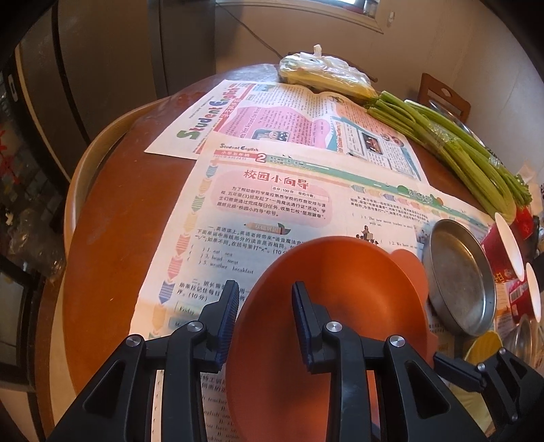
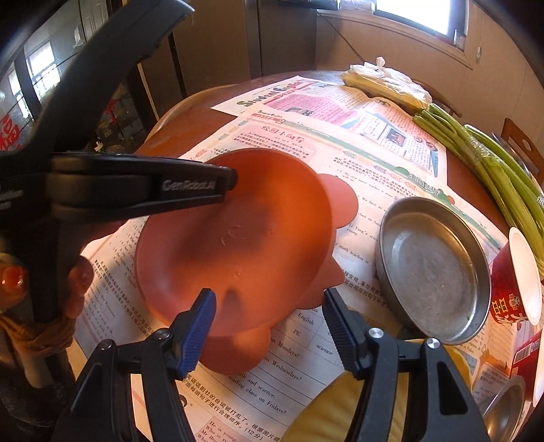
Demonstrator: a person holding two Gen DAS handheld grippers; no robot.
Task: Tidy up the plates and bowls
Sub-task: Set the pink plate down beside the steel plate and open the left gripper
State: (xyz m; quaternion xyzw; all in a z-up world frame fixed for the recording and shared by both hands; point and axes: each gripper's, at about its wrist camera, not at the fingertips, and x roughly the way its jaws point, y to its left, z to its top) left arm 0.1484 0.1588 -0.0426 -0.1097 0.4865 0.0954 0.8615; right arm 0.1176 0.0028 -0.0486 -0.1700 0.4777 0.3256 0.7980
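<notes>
Found the right tongs (image 2: 268, 294) nearest, pads apart and gripping nothing, hanging over the near edge of an orange bowl (image 2: 238, 238). Noted a yellow dish (image 2: 326, 408) on the counter (image 2: 176, 139) directly under those tongs; cannot tell its shape. Noted a small metal bowl (image 2: 503, 408) low at the right edge.

Found the left tongs (image 1: 265, 285) clamped on the rim of the orange bowl, one pad outside the wall and one inside. Recorded a person's hand (image 2: 78, 278) behind them, gripping the handle. Judged the bowl tilted, lying over an orange plate (image 2: 340, 200) with a lobed edge that shows past the bowl's far and near sides.

Located a round metal pan (image 2: 431, 272) just right of the orange pieces, flat on a newspaper (image 2: 357, 163) spread across the counter. Located a red paper cup (image 2: 506, 292) with a white inside touching or just beside the pan's right rim.

Logged, farther back on the right, a bundle of green celery stalks (image 2: 503, 176) lying along the counter's edge. Logged a knotted plastic bag (image 2: 387, 85) of pale vegetables at the far end of the newspaper. Logged a wooden chair (image 2: 520, 146) and a bright window (image 2: 414, 13) beyond.
</notes>
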